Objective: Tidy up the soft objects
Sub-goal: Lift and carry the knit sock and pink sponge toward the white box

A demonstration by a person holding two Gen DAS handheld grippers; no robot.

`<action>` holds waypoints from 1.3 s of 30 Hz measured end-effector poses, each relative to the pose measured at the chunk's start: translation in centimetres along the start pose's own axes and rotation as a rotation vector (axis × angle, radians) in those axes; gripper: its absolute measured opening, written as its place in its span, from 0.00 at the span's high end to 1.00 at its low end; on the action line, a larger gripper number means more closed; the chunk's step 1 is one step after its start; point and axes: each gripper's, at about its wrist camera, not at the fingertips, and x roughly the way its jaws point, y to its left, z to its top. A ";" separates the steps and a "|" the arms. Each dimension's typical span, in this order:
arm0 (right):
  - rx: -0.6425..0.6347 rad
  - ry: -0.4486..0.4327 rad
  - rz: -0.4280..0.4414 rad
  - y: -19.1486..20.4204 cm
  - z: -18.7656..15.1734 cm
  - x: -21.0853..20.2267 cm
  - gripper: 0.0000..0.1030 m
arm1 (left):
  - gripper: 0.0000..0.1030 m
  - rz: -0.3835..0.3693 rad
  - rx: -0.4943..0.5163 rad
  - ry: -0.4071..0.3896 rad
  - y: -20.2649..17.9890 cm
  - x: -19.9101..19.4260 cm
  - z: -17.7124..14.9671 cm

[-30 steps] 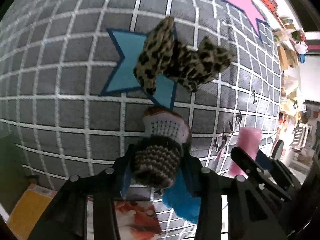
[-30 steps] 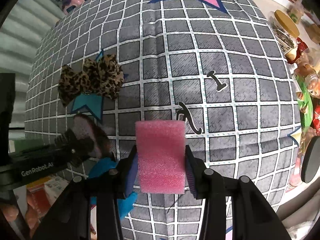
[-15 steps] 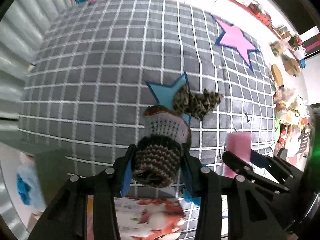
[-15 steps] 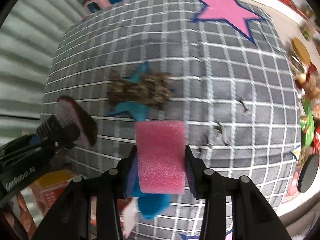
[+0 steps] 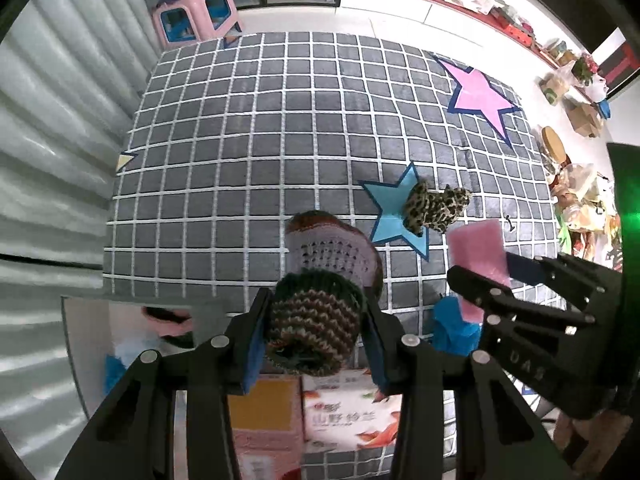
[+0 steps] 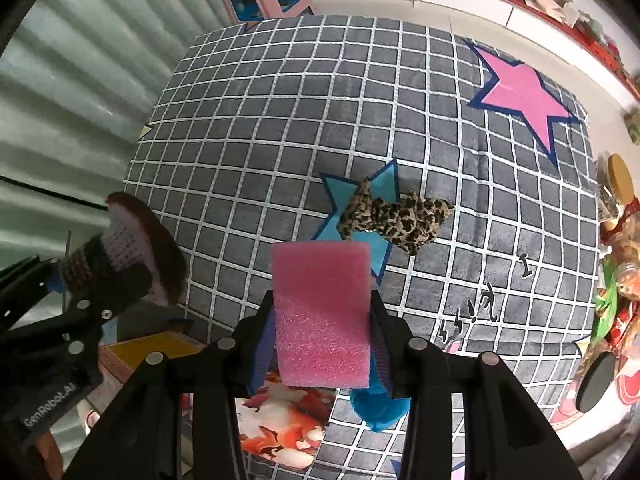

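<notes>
Checked rug (image 5: 248, 168) farther below than before, left gripper (image 5: 314, 334) clamping knitted bootie (image 5: 320, 280), right gripper (image 6: 322, 326) clamping pink sponge (image 6: 322, 312)

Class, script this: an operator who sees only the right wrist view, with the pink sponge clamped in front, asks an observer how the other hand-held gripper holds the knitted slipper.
Operator: How is the knitted slipper held?
Observer: The left hand-held gripper is shut on its striped cuff, one pad on each side.
Operator: What lies below it, to the left?
Observer: A pale open box with a pink-and-dark shape inside; I cannot tell what it is.
</notes>
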 end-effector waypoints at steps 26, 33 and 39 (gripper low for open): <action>0.033 -0.018 -0.055 4.9 -6.3 -4.3 0.57 | 0.55 -0.071 0.176 -0.037 2.4 -6.7 -8.2; 0.032 -0.003 -0.059 6.4 -9.3 -4.5 0.57 | 0.55 -0.064 0.213 -0.041 2.5 -7.8 -11.4; 0.043 0.014 -0.051 7.2 -11.7 -4.1 0.57 | 0.55 -0.087 0.225 -0.035 3.2 -8.5 -13.6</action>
